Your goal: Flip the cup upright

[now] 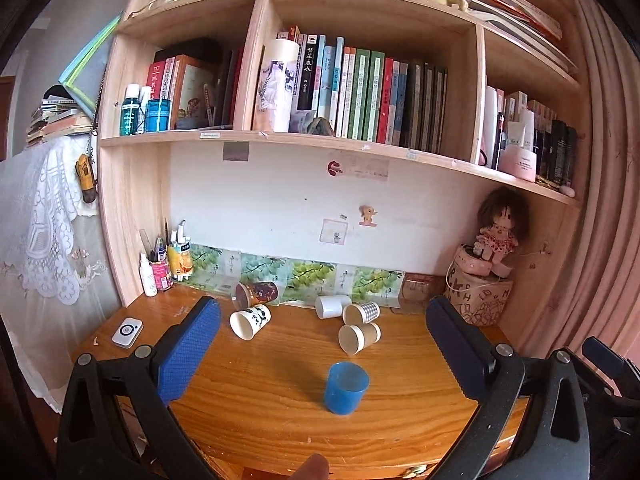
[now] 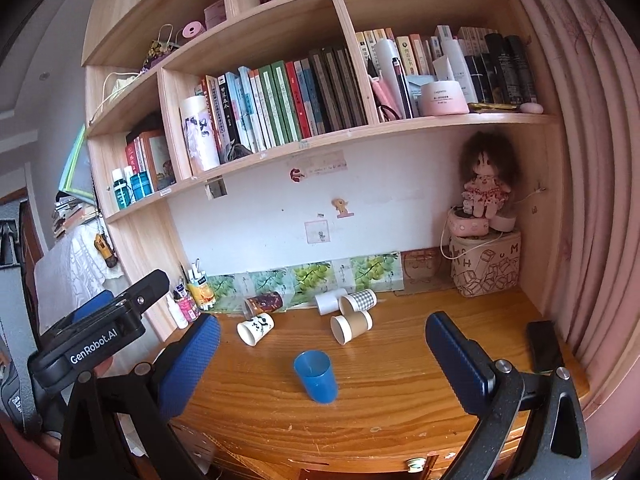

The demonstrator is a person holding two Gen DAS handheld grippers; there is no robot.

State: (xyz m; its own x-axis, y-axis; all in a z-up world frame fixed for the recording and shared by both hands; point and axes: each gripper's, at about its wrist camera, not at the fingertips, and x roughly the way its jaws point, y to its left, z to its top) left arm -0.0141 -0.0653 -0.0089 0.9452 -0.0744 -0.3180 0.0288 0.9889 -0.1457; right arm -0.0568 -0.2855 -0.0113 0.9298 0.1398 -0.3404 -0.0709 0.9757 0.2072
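A blue plastic cup (image 1: 345,387) stands upright, mouth up, on the wooden desk (image 1: 280,420); it also shows in the right wrist view (image 2: 316,375). Behind it several paper cups lie on their sides: a white patterned cup (image 1: 250,320), a dark brown cup (image 1: 256,293), a plain white cup (image 1: 332,305), a checked cup (image 1: 361,312) and a brown cup (image 1: 359,337). My left gripper (image 1: 322,344) is open and empty, a little short of the blue cup. My right gripper (image 2: 322,354) is open and empty, also short of it.
A white device (image 1: 127,332) lies at the desk's left. A pen holder and bottles (image 1: 160,268) stand in the back left corner. A basket with a doll (image 1: 480,292) fills the back right corner. A black phone (image 2: 545,346) lies at the right edge. Shelves hang overhead.
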